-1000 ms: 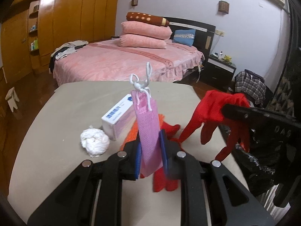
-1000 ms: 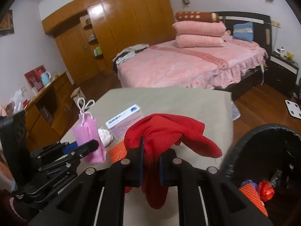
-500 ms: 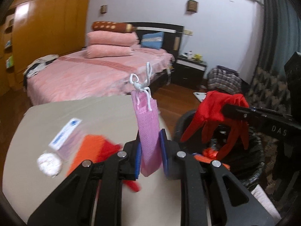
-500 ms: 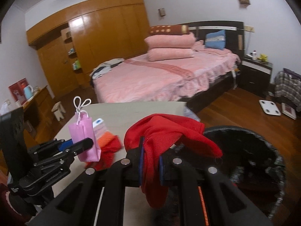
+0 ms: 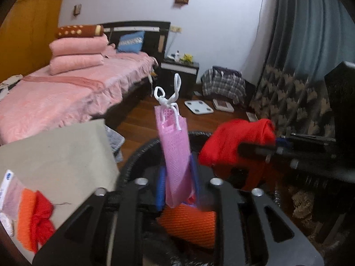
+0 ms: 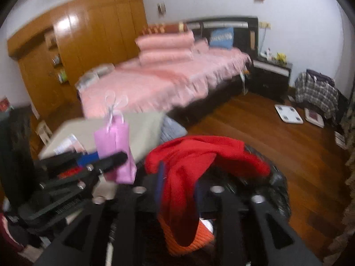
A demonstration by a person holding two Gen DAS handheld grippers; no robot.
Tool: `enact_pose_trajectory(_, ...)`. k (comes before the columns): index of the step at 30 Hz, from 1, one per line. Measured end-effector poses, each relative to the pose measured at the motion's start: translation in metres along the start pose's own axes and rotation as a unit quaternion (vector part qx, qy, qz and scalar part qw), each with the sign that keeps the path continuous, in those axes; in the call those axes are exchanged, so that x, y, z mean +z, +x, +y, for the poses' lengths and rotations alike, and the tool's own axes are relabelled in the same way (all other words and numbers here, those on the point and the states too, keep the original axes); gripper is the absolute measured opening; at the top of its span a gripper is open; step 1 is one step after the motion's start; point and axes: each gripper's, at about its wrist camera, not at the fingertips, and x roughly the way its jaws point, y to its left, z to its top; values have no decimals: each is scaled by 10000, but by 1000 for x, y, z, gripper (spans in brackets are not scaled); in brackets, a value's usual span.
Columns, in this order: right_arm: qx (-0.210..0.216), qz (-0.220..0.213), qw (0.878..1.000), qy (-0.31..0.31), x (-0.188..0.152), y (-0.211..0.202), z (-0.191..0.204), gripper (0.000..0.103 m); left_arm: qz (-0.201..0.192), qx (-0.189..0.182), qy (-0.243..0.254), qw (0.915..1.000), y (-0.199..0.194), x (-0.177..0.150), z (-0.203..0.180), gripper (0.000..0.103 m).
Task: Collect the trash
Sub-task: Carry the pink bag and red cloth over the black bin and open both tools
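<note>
My left gripper [image 5: 177, 184] is shut on a small pink mesh bag [image 5: 175, 155] with a white drawstring, held upright over the black trash bin [image 5: 133, 161]. My right gripper [image 6: 177, 188] is shut on a red cloth [image 6: 199, 155] and holds it above the same bin [image 6: 277, 181]. An orange mesh item [image 5: 190, 228] lies inside the bin under both grippers. In the left wrist view the right gripper [image 5: 255, 150] with the red cloth [image 5: 235, 141] is to the right. In the right wrist view the left gripper [image 6: 106, 164] with the pink bag [image 6: 115, 148] is to the left.
The beige table [image 5: 55, 155] is at the left with an orange and red cloth [image 5: 33, 217] and a white box [image 5: 6, 188] on it. A pink bed [image 5: 55, 95], a nightstand [image 5: 179, 75] and a patterned sofa [image 5: 295, 102] stand beyond on the wooden floor.
Both grippers have swung right, away from the table, and now hold the pink bag and red cloth over the trash bin. Both stay shut on their loads.
</note>
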Motion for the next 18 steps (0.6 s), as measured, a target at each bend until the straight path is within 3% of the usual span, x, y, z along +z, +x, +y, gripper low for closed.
enact_pose_trajectory(2, -405, 395, 9984, -89, -13, 12, -9, 50, 115, -26, 19, 9999, 12, -3, -3, 60)
enact_pose_trajectory(4, -589, 687, 9959, 18, -30, 19, -20, 56, 289, 4, 24, 9996, 21, -12, -2, 61)
enact_pose_trajectory(7, -665, 798, 9943, 231, -45, 20, -29, 58, 453, 95, -50, 9989, 23, -26, 7, 61)
enact_pose_trajectory(10, -624, 615, 9956, 332, -48, 15, -30, 59, 423, 241, -127, 9987, 11, -31, 21, 64)
enact_pose_trajectory(18, -229, -222, 9992, 223, -21, 3, 12, 79, -141, 959, -326, 9948, -59, -35, 67, 77)
